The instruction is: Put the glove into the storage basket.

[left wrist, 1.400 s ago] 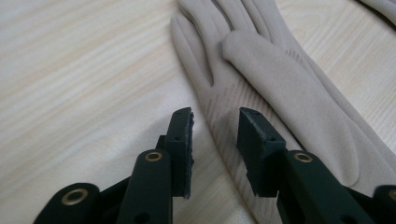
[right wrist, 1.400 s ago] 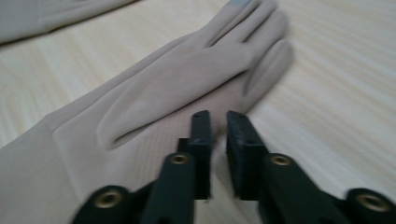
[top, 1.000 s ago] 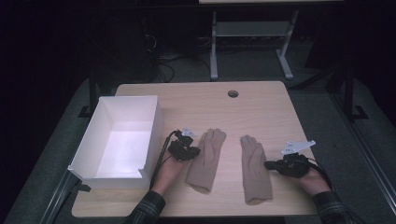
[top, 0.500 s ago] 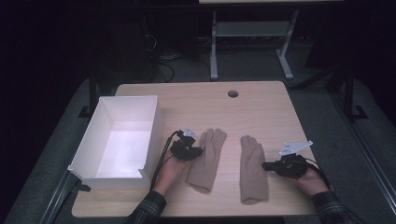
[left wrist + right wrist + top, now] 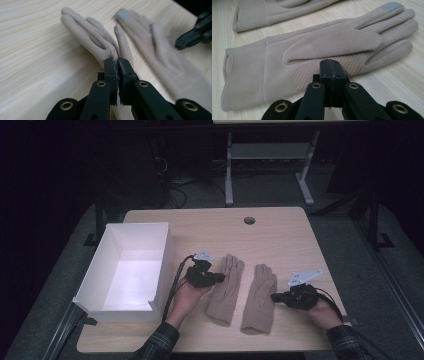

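Two beige gloves lie flat on the wooden table (image 5: 280, 240), fingers pointing away from me. My left gripper (image 5: 220, 277) (image 5: 117, 60) sits at the left glove (image 5: 225, 290) (image 5: 87, 32) beside its thumb, jaws shut with a bit of the fabric pinched at the tips. On the other side, my right gripper (image 5: 274, 296) (image 5: 330, 62) is shut, its tips over the near edge of the right glove (image 5: 257, 300) (image 5: 324, 42) below the thumb; no fabric shows between its jaws. That glove has a grey fingertip patch.
An open white box (image 5: 140, 225) stands at the table's left, close to my left hand. A round cable hole (image 5: 249, 220) is near the far edge. The other gripper (image 5: 195, 37) shows at the right of the left gripper view.
My right gripper has slid left up to the right glove's edge. The left gripper has stayed at the left glove.
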Tool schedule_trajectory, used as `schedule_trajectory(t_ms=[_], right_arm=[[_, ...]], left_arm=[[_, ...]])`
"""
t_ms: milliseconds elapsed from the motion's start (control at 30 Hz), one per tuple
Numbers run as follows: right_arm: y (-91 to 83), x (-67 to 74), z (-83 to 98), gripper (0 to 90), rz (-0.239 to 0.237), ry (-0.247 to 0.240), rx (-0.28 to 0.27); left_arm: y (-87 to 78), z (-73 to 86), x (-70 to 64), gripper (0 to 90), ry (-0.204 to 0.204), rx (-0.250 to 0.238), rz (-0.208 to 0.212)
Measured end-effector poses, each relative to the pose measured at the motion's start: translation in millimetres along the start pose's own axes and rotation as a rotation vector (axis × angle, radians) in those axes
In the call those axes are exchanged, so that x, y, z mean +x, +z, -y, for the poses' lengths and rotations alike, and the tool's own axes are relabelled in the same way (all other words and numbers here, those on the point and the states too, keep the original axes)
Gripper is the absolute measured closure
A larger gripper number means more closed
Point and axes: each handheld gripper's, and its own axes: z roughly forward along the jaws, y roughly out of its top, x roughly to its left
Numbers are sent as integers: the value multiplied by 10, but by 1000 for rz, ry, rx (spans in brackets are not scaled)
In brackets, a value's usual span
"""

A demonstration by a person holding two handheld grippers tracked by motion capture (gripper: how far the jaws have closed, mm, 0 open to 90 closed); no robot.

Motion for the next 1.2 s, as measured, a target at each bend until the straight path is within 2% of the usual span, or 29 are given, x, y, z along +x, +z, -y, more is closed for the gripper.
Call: schedule_trajectory(t_ms=[267, 500, 567, 867, 967, 1067, 1200], right_arm=[[147, 72, -125, 899, -9, -24, -1], [223, 118, -182, 899, -19, -40, -1], [235, 124, -190, 900, -16, -35, -3], [257, 132, -198, 900, -18, -39, -1], [248, 129, -193, 898, -14, -42, -4], [176, 104, -158, 824, -9, -30, -18], [39, -6, -82, 740, 42, 10, -40]], left_arm=[[78, -130, -129, 864, 28, 15, 56], [155, -260, -285, 862, 43, 1, 111], [187, -298, -346, 862, 64, 9, 122], [413, -339, -521, 857, 92, 29, 161], [467, -337, -561, 801, 104, 22, 185], [435, -360, -608, 767, 113, 2, 190], [436, -336, -644, 855, 125, 19, 196]])
